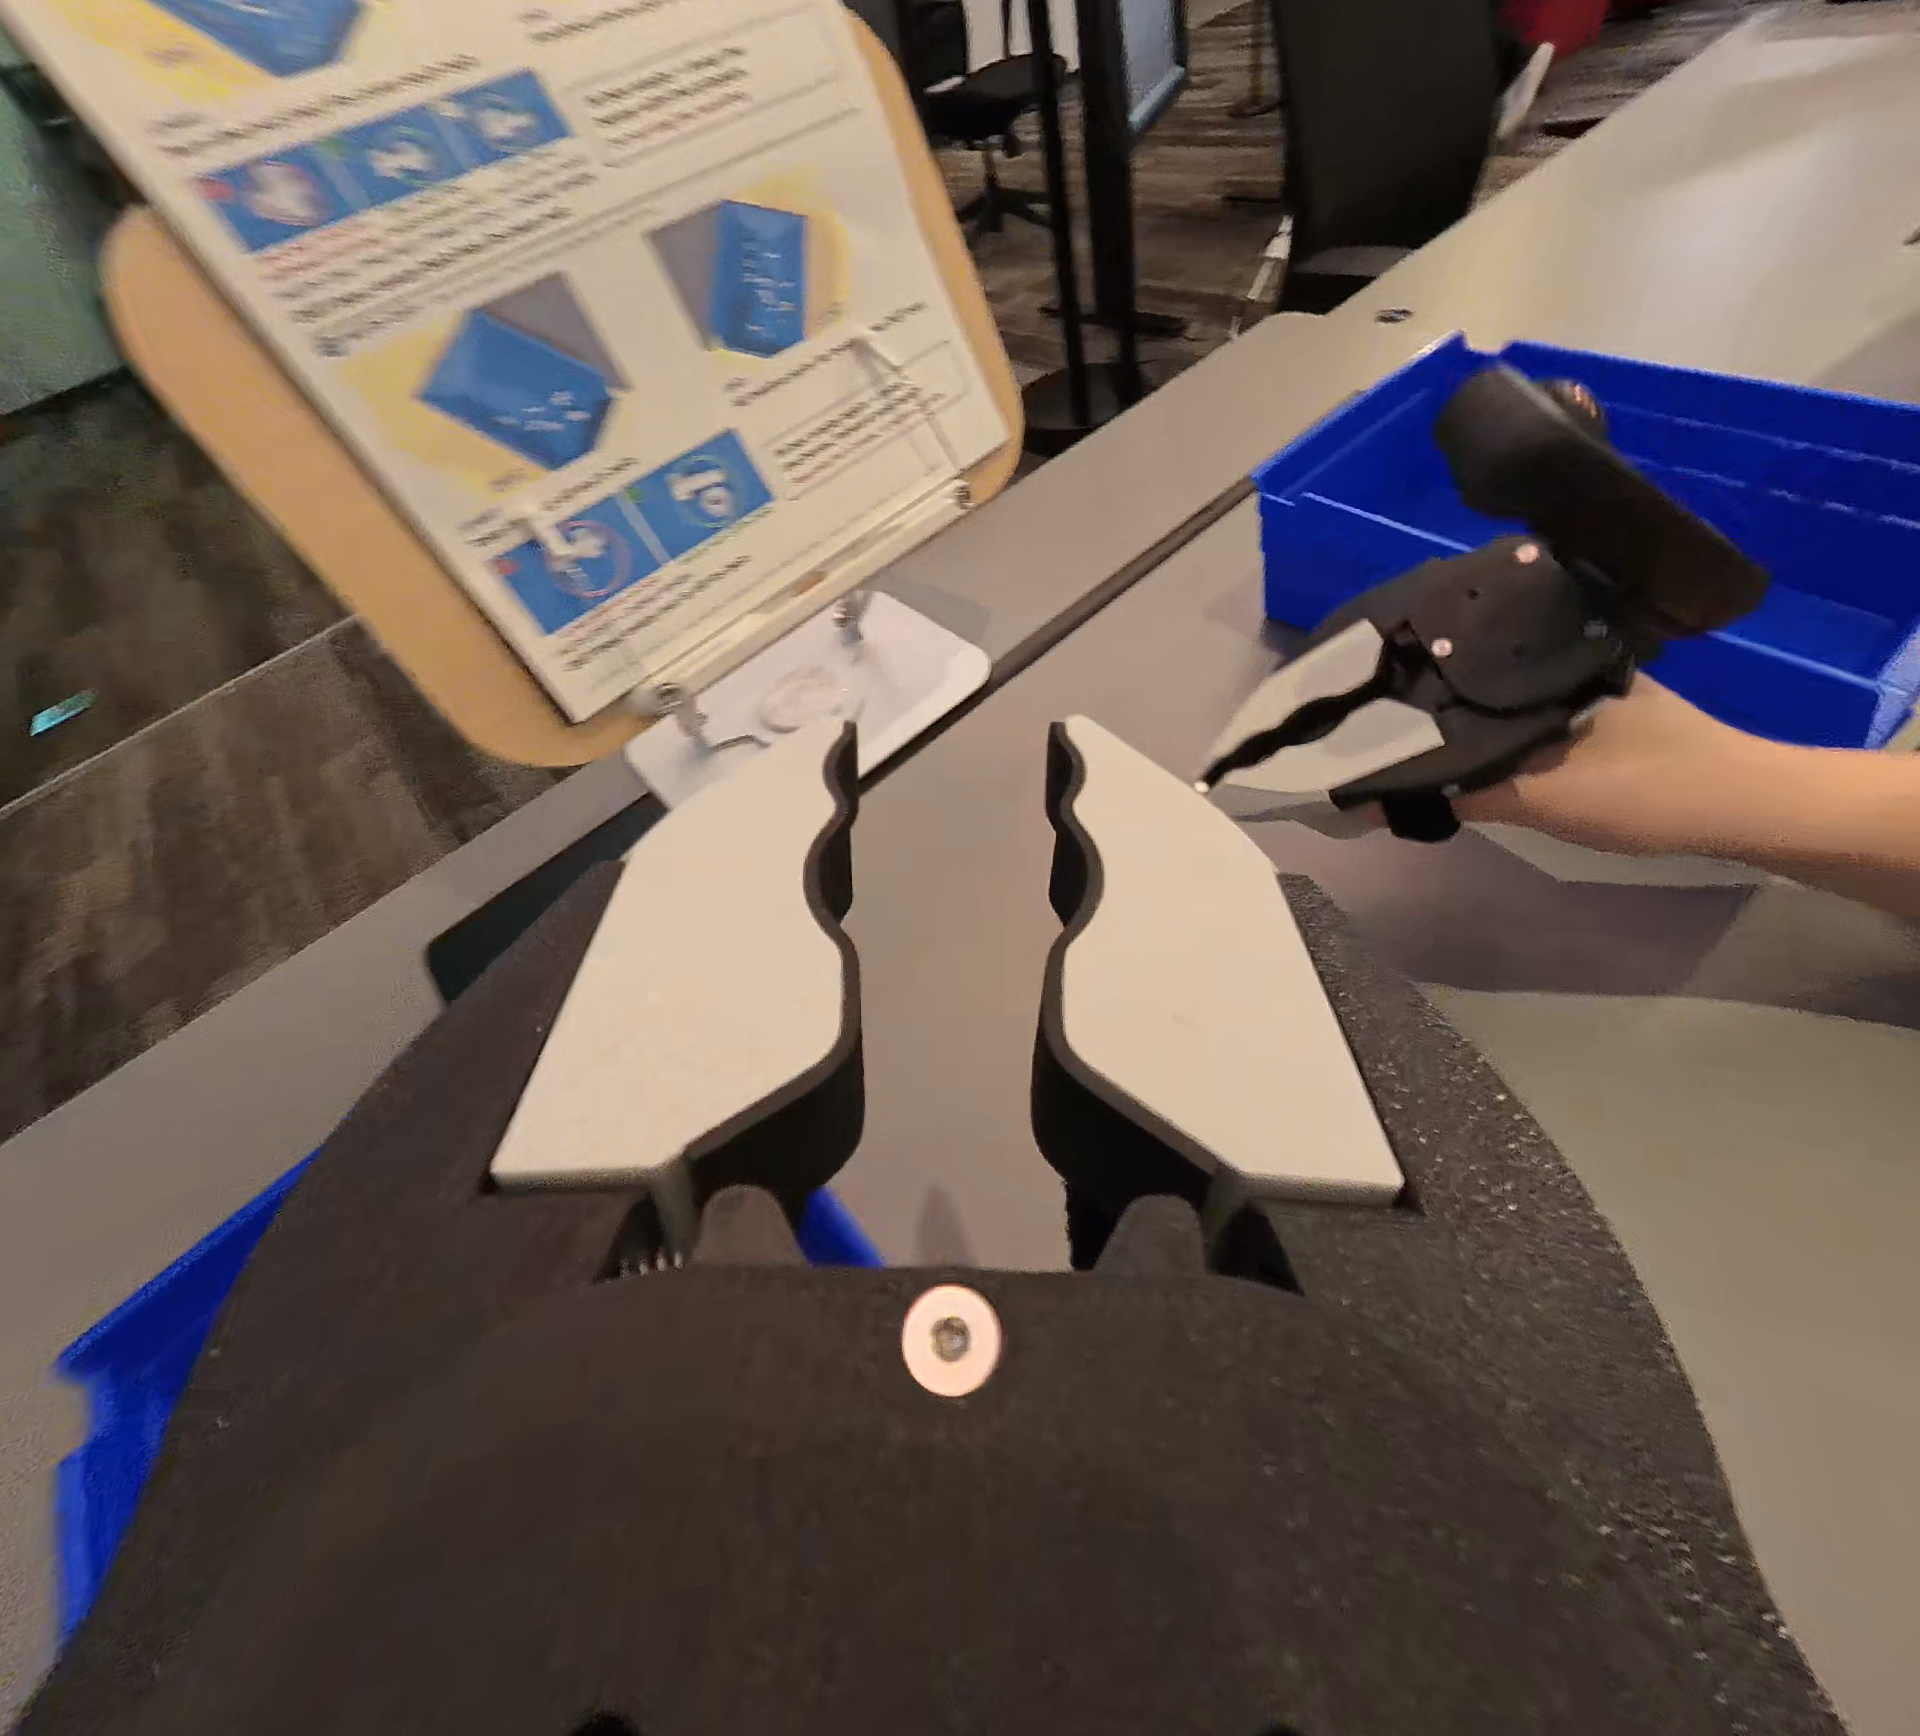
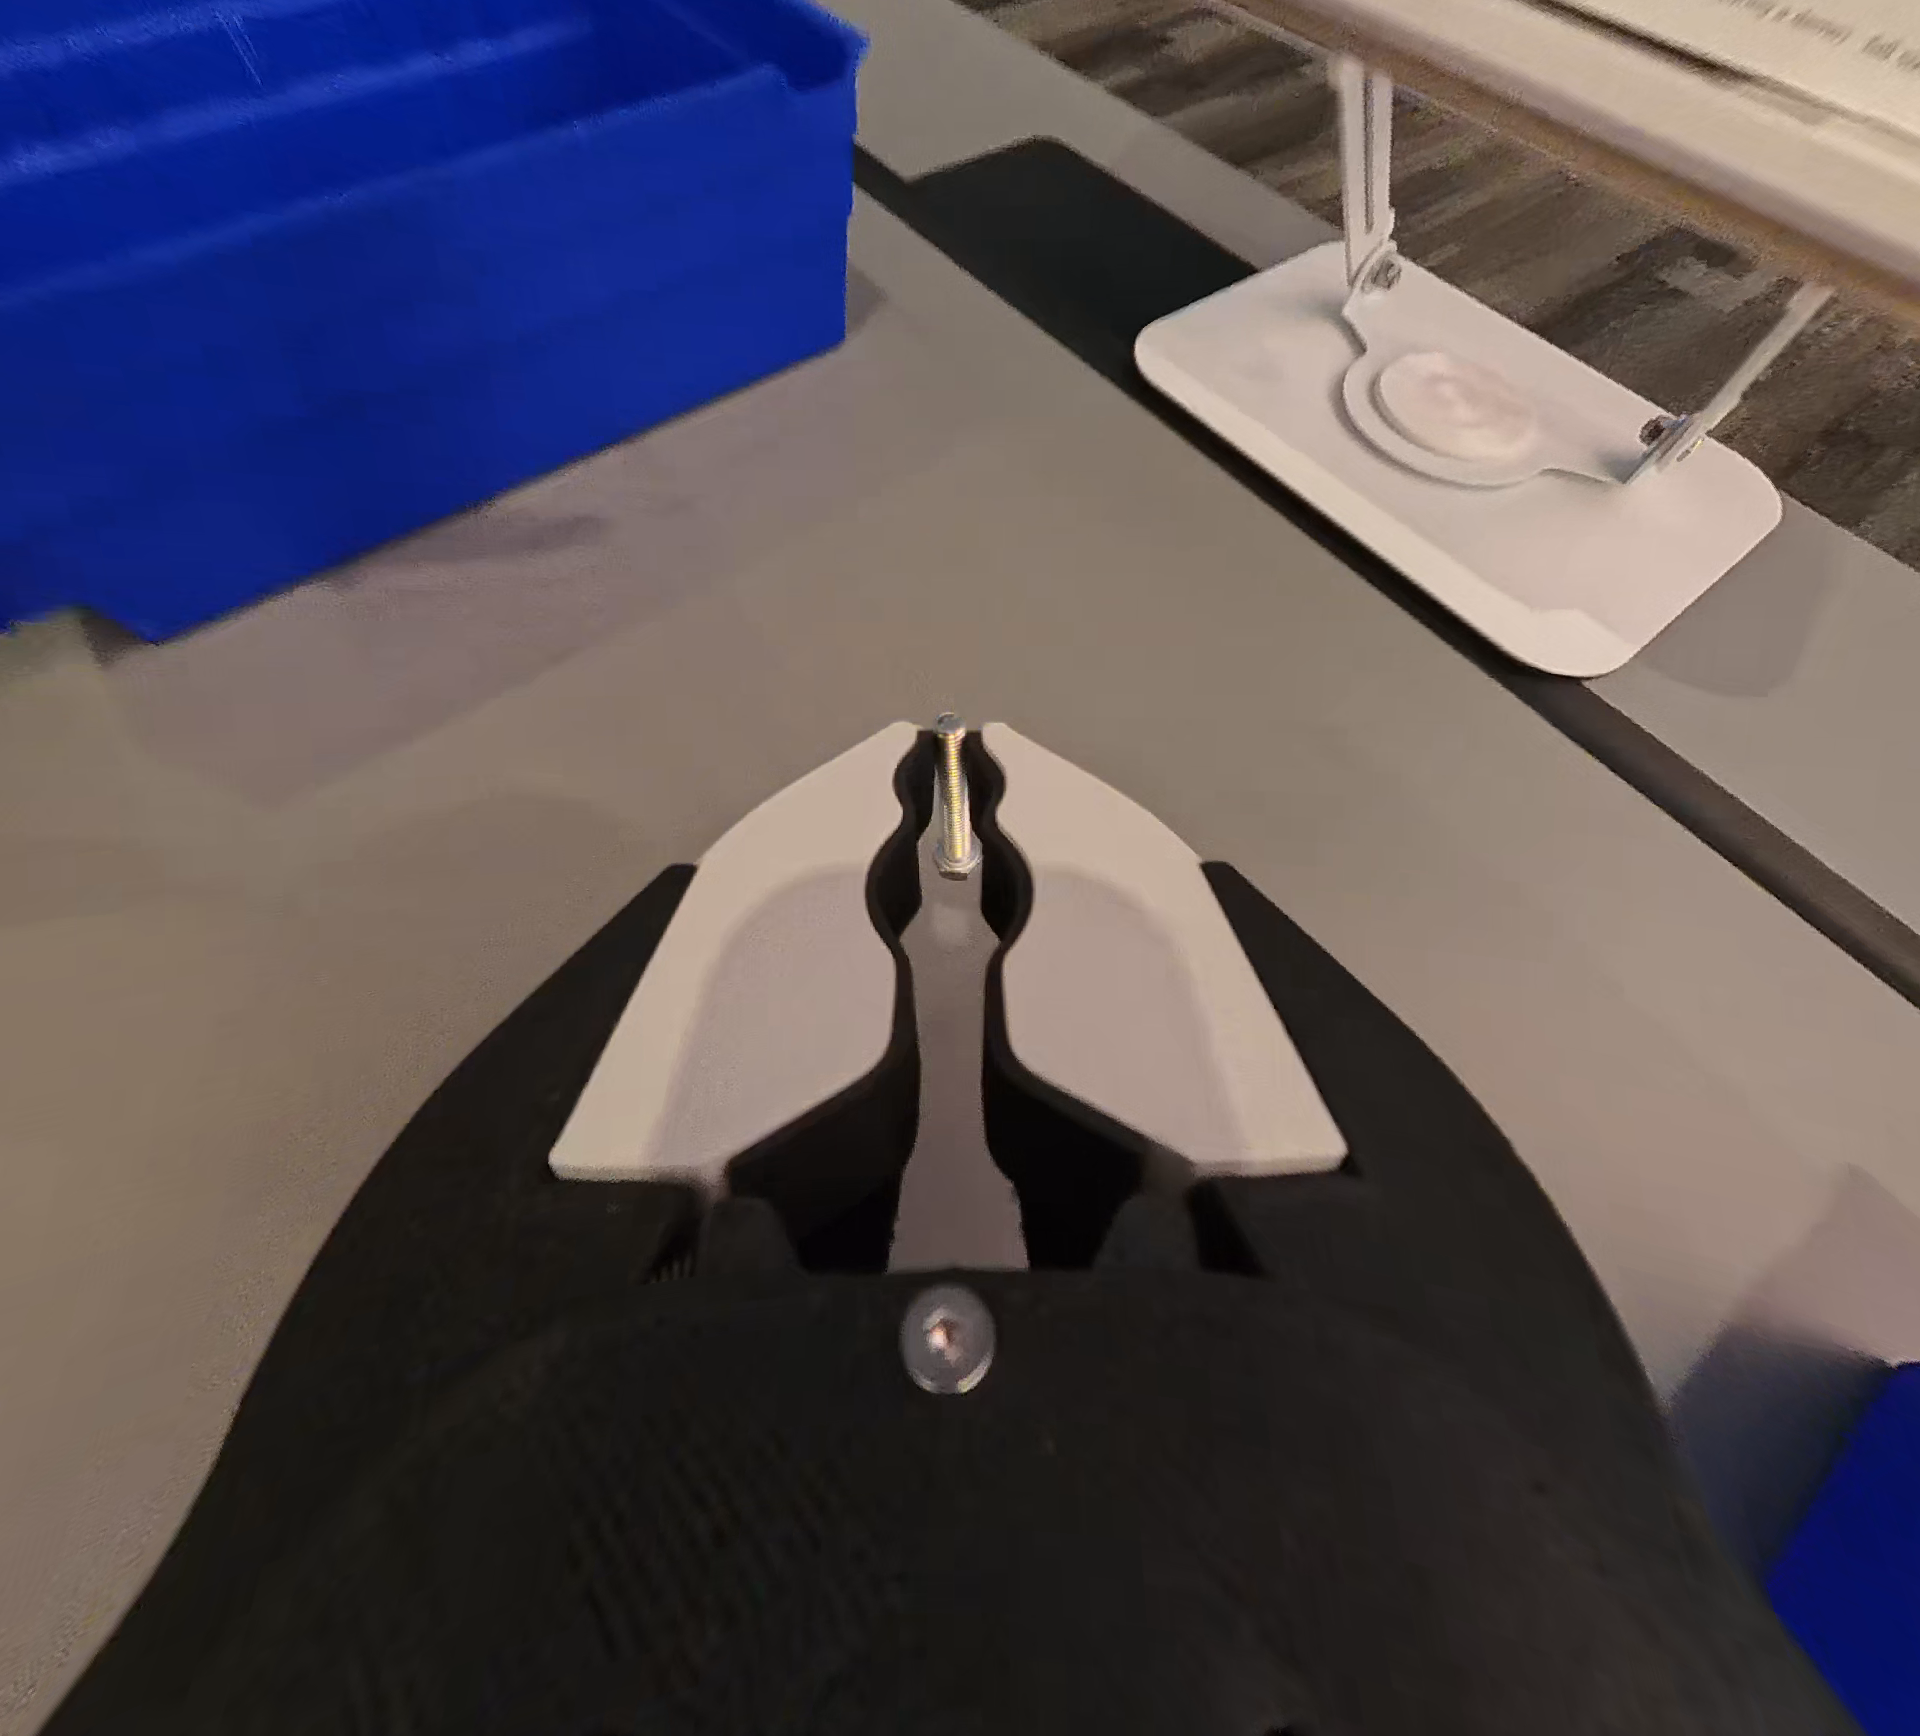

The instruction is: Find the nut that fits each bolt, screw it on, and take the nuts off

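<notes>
In the right wrist view my right gripper [image 2: 951, 730] is shut on a thin silver bolt [image 2: 951, 793] that lies along the gap between its fingers, with a small nut [image 2: 953, 855] on its near end. The bolt's head pokes out past the fingertips. The same gripper shows in the left wrist view [image 1: 1210, 777] at the right, held in a hand just above the grey table [image 1: 1714, 232]. My left gripper [image 1: 951, 730] is open and empty, its fingers wide apart over the table's dark strip.
A blue compartment bin [image 1: 1714, 481] stands behind the right gripper, also seen in the right wrist view [image 2: 416, 232]. An instruction sheet on a white stand [image 1: 499, 232] sits at the table's far edge; its base [image 2: 1455, 460] is on the table. Another blue bin edge [image 1: 135, 1354] lies lower left. Spacing between my two grippers at the tips: around 20 centimeters.
</notes>
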The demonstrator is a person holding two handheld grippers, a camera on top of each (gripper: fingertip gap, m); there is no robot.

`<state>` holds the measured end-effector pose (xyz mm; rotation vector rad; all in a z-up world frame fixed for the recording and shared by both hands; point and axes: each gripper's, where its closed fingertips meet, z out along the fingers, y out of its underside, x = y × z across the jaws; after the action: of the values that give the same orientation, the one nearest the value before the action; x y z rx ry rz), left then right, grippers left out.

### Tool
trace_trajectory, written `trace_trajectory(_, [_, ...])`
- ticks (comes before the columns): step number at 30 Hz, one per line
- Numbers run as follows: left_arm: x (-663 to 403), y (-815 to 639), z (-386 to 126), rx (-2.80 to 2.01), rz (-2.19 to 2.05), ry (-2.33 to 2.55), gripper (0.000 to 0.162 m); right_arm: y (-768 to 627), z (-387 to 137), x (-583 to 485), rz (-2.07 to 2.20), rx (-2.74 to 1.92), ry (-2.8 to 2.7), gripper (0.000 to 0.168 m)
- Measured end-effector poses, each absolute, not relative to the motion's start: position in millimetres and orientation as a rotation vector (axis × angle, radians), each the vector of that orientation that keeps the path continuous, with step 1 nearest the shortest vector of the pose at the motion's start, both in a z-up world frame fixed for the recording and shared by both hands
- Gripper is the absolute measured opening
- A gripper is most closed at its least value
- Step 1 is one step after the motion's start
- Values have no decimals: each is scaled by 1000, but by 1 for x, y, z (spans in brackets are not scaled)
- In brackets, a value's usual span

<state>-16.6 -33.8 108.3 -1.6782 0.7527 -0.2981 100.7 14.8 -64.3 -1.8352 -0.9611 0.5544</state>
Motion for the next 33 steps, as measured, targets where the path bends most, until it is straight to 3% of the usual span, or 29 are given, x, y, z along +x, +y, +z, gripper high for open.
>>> trace_trajectory(12, [-95,-49,143,-1663,-300,563,32,21,-115,102,651,-1941,-957,6])
trace_trajectory(30, [-131,-58,146,-1685,-265,513,32,12,-122,104,587,-1975,-1064,8])
trace_trajectory(33, [-134,-59,146,-1693,-265,508,32,12,-125,105,586,-1996,-1063,16])
